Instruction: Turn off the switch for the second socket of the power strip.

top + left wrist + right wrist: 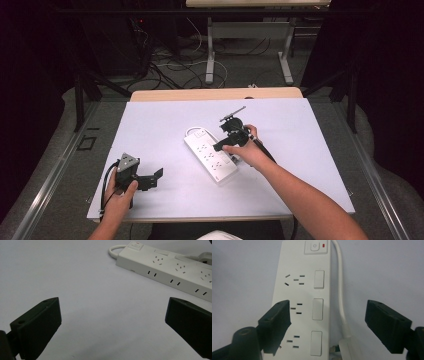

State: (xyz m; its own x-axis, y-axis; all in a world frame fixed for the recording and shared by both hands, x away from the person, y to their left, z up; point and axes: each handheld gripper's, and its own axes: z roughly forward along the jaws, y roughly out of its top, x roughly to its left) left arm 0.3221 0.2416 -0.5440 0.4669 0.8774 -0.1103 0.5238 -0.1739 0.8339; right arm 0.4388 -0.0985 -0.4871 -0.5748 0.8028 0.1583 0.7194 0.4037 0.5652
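A white power strip (210, 154) is lying flat near the middle of the table (150, 125), angled so that its switch end is pointing toward the far left corner and its other end toward the near edge. Its white cord (342, 302) is running alongside its body, looping out at the switch end, and a small red light (323, 245) is showing beside the main button.

The right tool (231, 136) is hovering just above the power strip, held in the person's right hand (247, 150) over the strip's far half. In the right gripper view its two black jaws are standing spread wide, one over the row of sockets and the other out over the bare table past the cord, with nothing pinched between them and no pad pressing on the strip.

The left tool (145, 179) is resting near the near left corner of the table, well apart from the power strip, gripped by the left hand (120, 192). Its jaws are also standing spread, with only bare table surface between them and the power strip lying farther off beyond them.
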